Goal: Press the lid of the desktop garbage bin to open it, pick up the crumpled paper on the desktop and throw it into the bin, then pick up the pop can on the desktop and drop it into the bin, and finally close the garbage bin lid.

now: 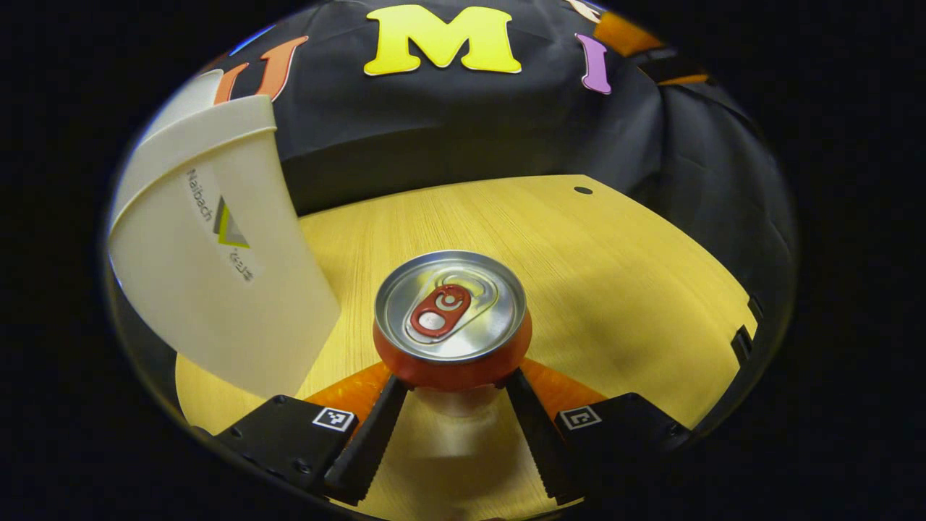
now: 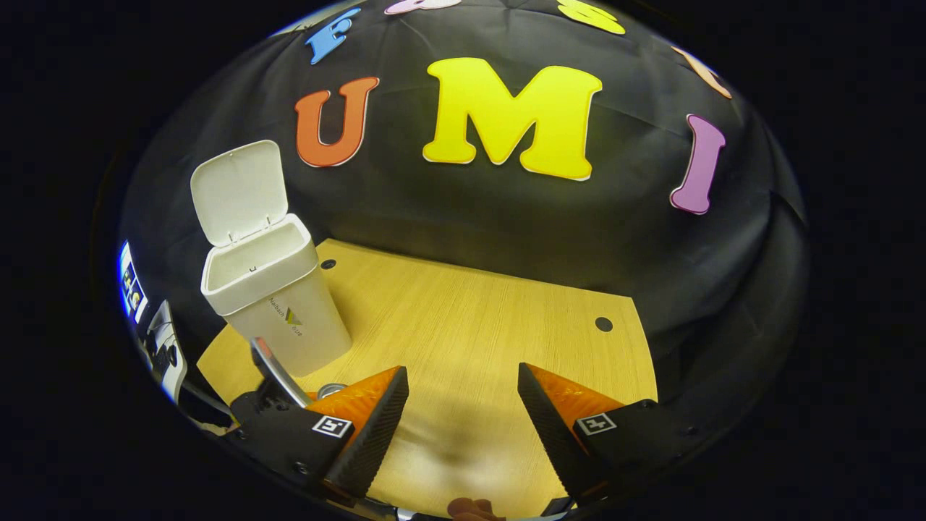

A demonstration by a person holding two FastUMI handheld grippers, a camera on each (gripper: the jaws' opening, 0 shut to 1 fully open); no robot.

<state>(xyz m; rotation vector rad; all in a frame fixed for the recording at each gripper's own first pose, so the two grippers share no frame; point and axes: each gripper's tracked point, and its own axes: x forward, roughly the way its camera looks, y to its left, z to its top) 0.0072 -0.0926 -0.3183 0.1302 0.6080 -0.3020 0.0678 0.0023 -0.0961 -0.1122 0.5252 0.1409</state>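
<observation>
Between the left hand-held gripper's [image 1: 454, 394] fingers stands the can [image 1: 452, 318], upright on the desk [image 1: 615, 275], its long axis vertical and its top facing the camera. Both fingers meet the can's sides just below the rim, so the gripper looks pinched on it, though how firm the squeeze is I cannot tell. Up and to the left, close by, rises the bin [image 1: 217, 260]. From the right gripper view the bin [image 2: 278, 304] shows its lid [image 2: 239, 189] swung up and the mouth open. The right hand-held gripper [image 2: 463, 398] hangs spread over bare desk, holding nothing. Left is clearly the nearer hand; my read is the can needs lifting up and leftward over the bin's rim
</observation>
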